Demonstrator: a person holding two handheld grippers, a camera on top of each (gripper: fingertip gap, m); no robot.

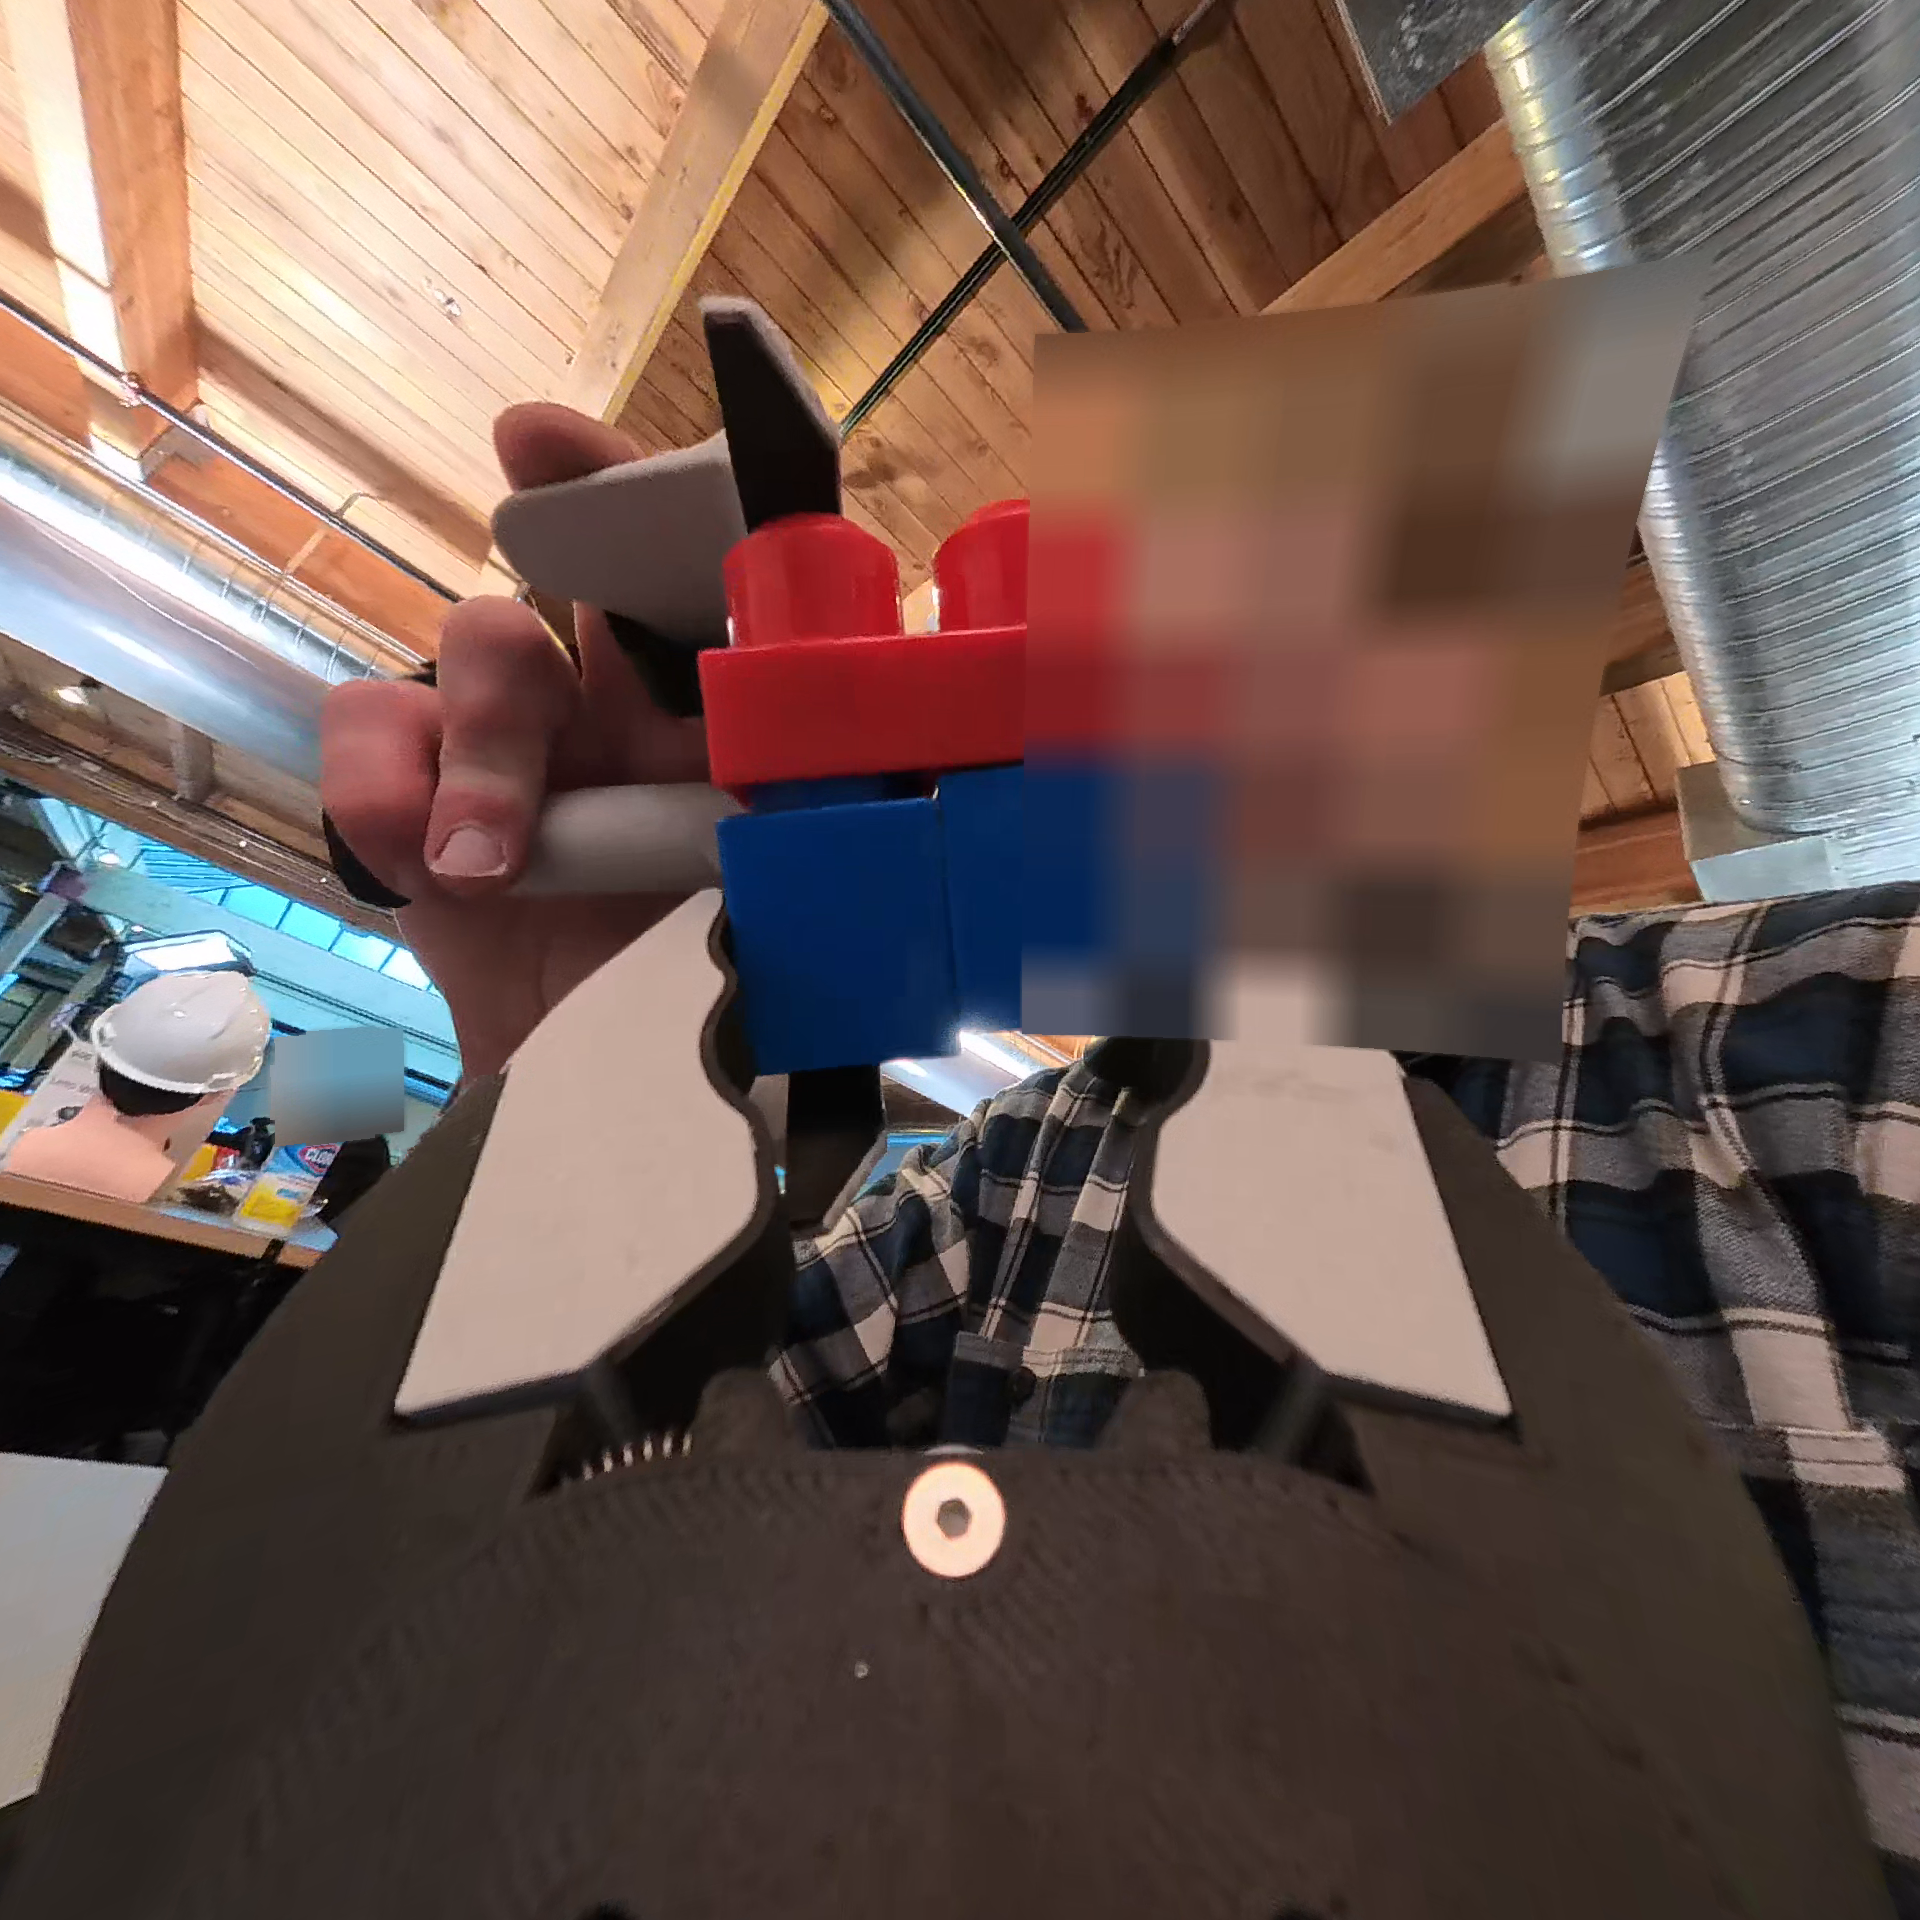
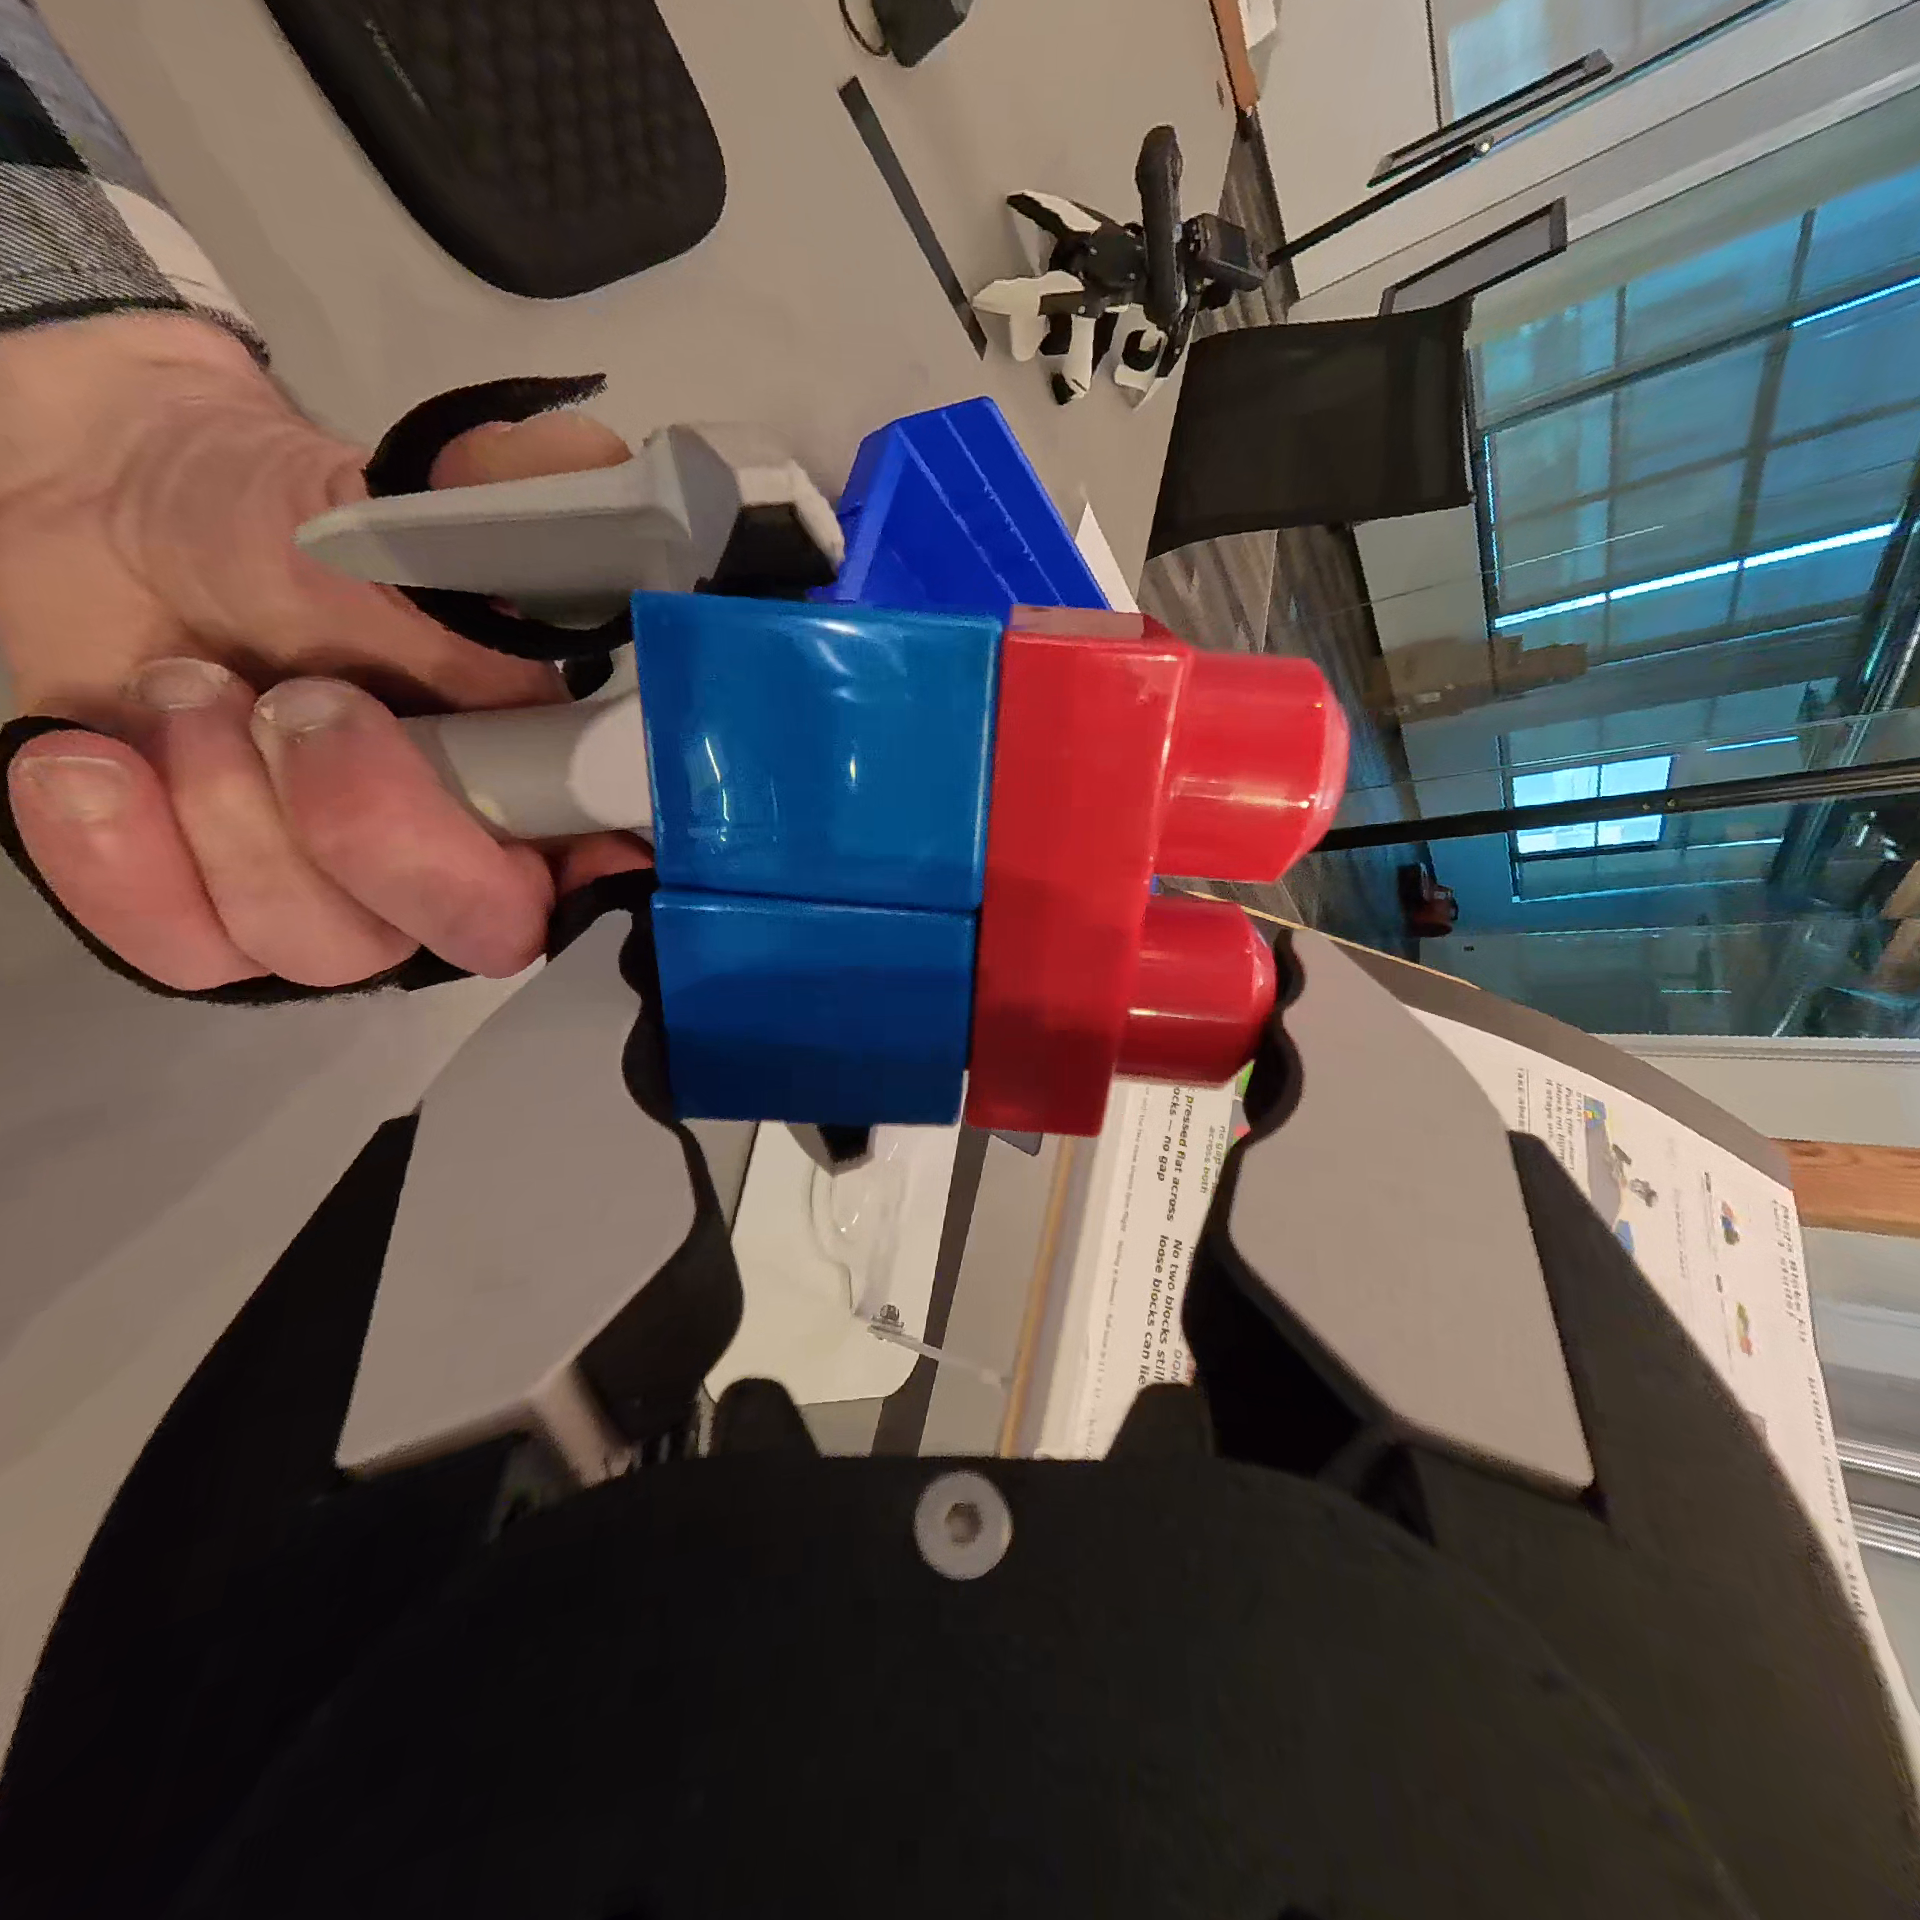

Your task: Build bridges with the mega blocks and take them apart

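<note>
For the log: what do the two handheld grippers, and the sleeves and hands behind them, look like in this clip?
Both grippers, left gripper and right gripper, have matte black bodies, a silver centre screw and wide fingers faced with pale grey pads, their inner tips wavy-edged. A spring shows at one finger's base. Black straps loop the hand. The sleeve is plaid.

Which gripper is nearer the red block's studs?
Right. One of the right gripper's fingers sits against a stud tip of the red block. The left gripper's fingers are at the blue blocks, away from the studs.
</note>
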